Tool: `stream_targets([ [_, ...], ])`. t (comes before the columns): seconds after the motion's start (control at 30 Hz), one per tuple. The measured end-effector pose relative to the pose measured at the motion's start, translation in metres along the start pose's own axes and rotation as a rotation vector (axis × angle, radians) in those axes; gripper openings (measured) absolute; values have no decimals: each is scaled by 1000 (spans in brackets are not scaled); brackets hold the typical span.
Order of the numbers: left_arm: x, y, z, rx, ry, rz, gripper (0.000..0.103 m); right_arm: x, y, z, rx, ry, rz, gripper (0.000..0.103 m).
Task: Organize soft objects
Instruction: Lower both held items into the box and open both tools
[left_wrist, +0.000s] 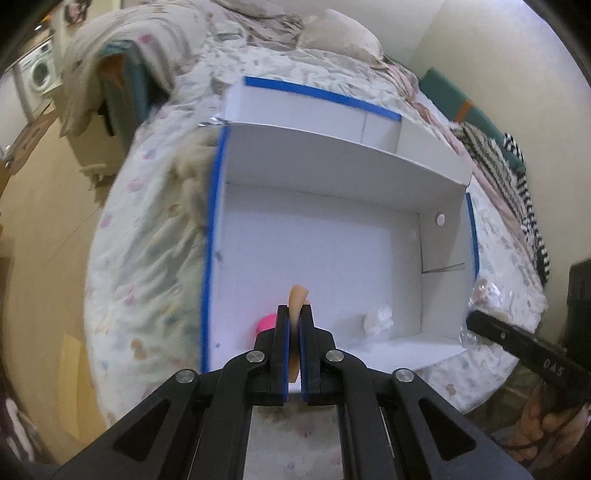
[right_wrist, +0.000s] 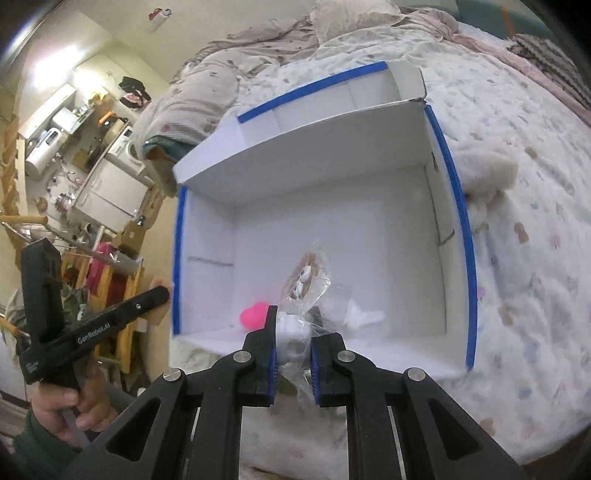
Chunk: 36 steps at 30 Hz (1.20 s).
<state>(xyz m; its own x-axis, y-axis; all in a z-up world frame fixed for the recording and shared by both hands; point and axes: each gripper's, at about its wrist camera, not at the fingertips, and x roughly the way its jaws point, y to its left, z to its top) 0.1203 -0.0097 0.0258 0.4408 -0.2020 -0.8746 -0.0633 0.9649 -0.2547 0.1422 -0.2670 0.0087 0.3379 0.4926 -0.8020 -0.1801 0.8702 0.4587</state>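
Observation:
A white cardboard box with blue-taped edges (left_wrist: 212, 229) (right_wrist: 458, 192) lies open on the bed. A pink soft toy (left_wrist: 266, 322) (right_wrist: 253, 314) and a white soft item (left_wrist: 378, 318) (right_wrist: 364, 315) lie on its floor near the front wall. My left gripper (left_wrist: 294, 314) is shut on a thin peach-coloured soft piece (left_wrist: 297, 297) above the box's front edge. My right gripper (right_wrist: 291, 325) is shut on a clear plastic bag (right_wrist: 314, 280) holding a white toy (right_wrist: 291, 334), at the box's front edge.
The bed has a patterned white cover (right_wrist: 535, 258). A fluffy cream plush (right_wrist: 484, 166) (left_wrist: 190, 173) lies beside the box. Rumpled bedding and a pillow (left_wrist: 347, 33) lie behind it. The other gripper shows at each view's edge (left_wrist: 532, 347) (right_wrist: 110, 317).

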Motion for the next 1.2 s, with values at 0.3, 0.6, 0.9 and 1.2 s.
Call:
stream_targets([
  [0.3, 63, -21, 25, 77, 51, 24, 4, 63, -18, 8, 29, 84, 17, 16],
  [0.6, 104, -17, 15, 117, 44, 92, 4, 115, -23, 1, 65, 196, 96, 16],
  [0.9, 125, -13, 10, 90, 103, 89, 5, 136, -19, -2, 50, 245, 56, 16],
  [1.2, 136, -24, 6, 95, 124, 99, 6, 139, -21, -5, 69, 266, 17, 16],
])
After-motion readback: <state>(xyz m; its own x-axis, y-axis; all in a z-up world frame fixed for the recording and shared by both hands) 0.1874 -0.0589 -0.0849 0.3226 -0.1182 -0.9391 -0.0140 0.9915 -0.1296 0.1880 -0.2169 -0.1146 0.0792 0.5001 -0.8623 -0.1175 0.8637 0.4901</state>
